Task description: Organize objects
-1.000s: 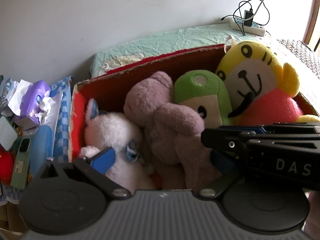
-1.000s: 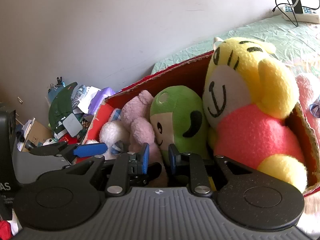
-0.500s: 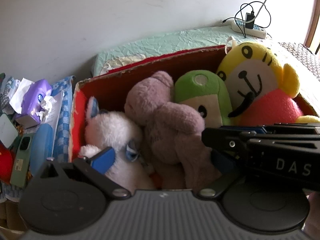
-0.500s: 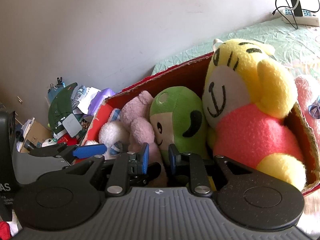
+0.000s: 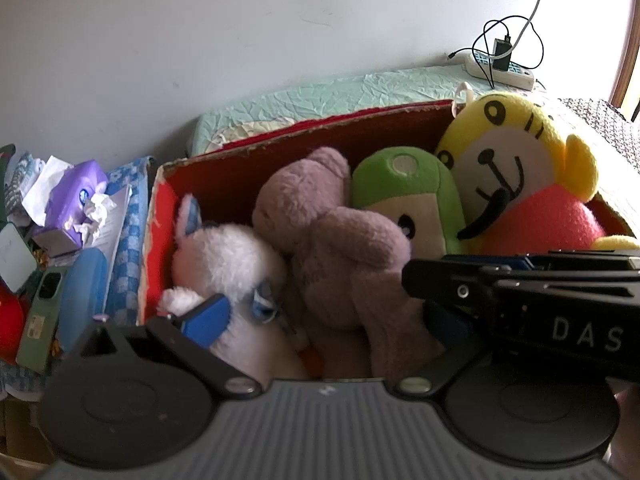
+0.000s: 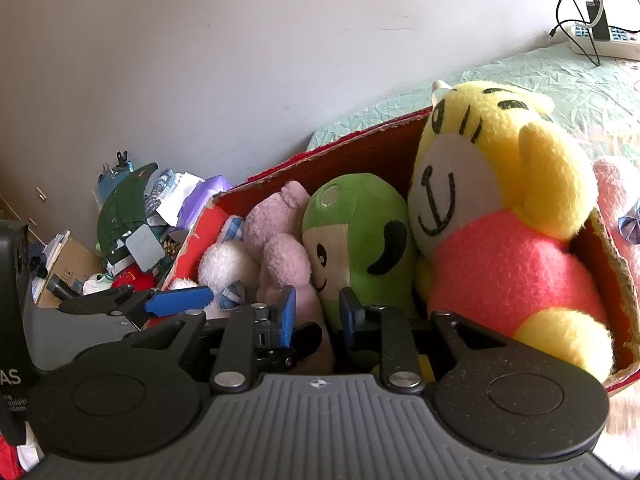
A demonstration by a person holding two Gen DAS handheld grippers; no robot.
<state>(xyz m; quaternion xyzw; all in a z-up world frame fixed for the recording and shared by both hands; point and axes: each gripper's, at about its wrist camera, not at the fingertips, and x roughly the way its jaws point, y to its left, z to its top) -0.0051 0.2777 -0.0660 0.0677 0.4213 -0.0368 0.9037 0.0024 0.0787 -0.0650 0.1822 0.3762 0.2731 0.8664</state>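
Left tongs (image 5: 320,320) gape wide around the pink bear (image 5: 340,248), not pinching; right tongs (image 6: 316,314), marked "DAS", are opening, nothing gripped. Box (image 5: 320,136) holds bunny (image 5: 228,256), bear, green plush (image 5: 408,192), tiger (image 5: 520,184).

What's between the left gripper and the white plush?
Nothing visible. Left gripper is open right over the white plush. Right gripper, jaws opening with the pink plush between them, crosses only the left gripper's far finger.
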